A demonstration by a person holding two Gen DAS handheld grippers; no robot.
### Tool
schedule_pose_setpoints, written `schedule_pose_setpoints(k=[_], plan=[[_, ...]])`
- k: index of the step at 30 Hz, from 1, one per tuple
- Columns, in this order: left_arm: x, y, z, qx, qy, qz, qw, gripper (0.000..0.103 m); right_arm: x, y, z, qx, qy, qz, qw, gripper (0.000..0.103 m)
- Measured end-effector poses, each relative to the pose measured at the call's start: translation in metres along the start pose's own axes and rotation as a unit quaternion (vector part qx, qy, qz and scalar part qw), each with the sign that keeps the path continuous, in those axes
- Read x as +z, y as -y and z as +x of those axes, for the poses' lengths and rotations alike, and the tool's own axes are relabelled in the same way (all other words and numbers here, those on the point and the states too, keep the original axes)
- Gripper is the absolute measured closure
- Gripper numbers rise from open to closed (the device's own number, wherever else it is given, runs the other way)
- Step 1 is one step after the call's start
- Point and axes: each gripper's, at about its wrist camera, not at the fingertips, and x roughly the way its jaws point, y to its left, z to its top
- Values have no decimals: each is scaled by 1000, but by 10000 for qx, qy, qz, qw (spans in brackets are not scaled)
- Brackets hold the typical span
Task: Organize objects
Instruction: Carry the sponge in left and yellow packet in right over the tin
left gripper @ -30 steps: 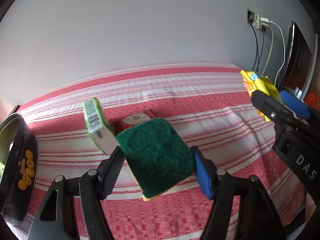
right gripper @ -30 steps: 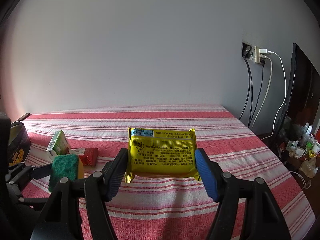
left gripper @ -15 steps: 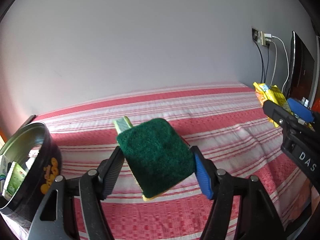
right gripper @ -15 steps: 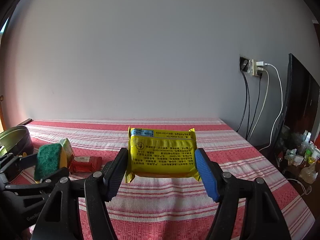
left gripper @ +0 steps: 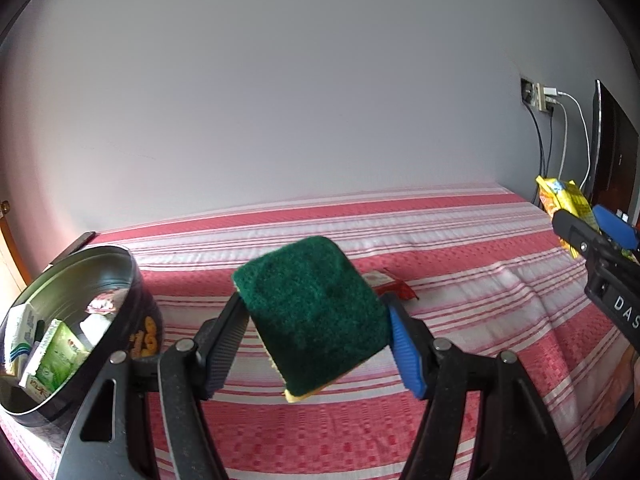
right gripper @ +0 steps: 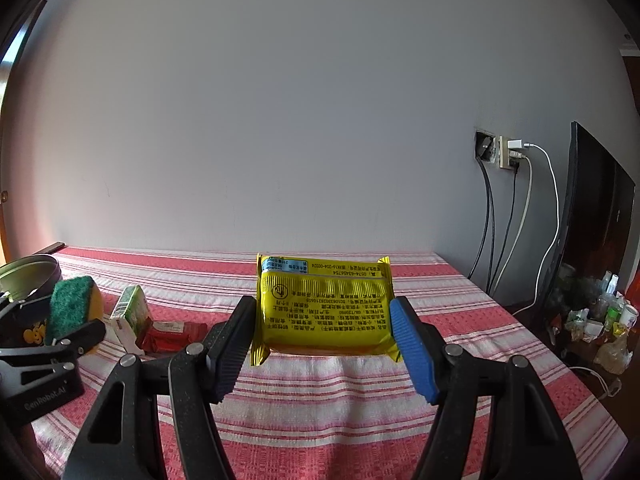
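Observation:
My left gripper (left gripper: pixel 316 332) is shut on a green-and-yellow sponge (left gripper: pixel 312 312), held above the red striped cloth (left gripper: pixel 460 312). A round black tin (left gripper: pixel 132 280) with several small cartons inside sits at the left, close to the left gripper. My right gripper (right gripper: pixel 322 328) is shut on a yellow snack packet (right gripper: pixel 324 308), held over the cloth. In the right wrist view the sponge (right gripper: pixel 70 306) and left gripper (right gripper: pixel 76 332) show at the left, with the tin (right gripper: pixel 30 270) behind. A green carton (right gripper: pixel 130 314) and a red packet (right gripper: pixel 172 334) lie on the cloth between the grippers.
A grey wall stands behind the striped surface. At the right are a wall socket with cables (right gripper: pixel 508 156), a dark upright panel (right gripper: pixel 596 216) and clutter of bottles and bags (right gripper: pixel 600 320) beyond the surface's right edge.
The left gripper with the sponge swung left toward the tin, which now shows its inside; the green carton dropped out of its view. The right gripper tilted up a little with the yellow packet.

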Motion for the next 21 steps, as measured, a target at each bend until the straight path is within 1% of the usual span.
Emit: schedule_pose_setpoints(k=[7, 8, 10, 12, 14, 21], plan=[[-5, -15, -12, 104, 173, 8, 9998, 35, 1, -21, -2, 156, -16, -150, 9998, 33], [-5, -18, -15, 142, 213, 12, 9997, 35, 1, -26, -1, 187, -12, -193, 9996, 33], [-6, -25, -21, 197, 301, 8, 9994, 35, 2, -38, -4, 107, 52, -430, 9990, 33], [-6, -35, -29, 227, 401, -49, 9989, 35, 4, -45, -9, 196, 128, -447, 9987, 33], [-4, -41, -35, 282, 480, -75, 9984, 35, 7, -53, -8, 232, 114, -500, 9984, 33], [2, -74, -58, 523, 734, -258, 9956, 35, 18, -91, -13, 604, 154, -719, 9955, 33]])
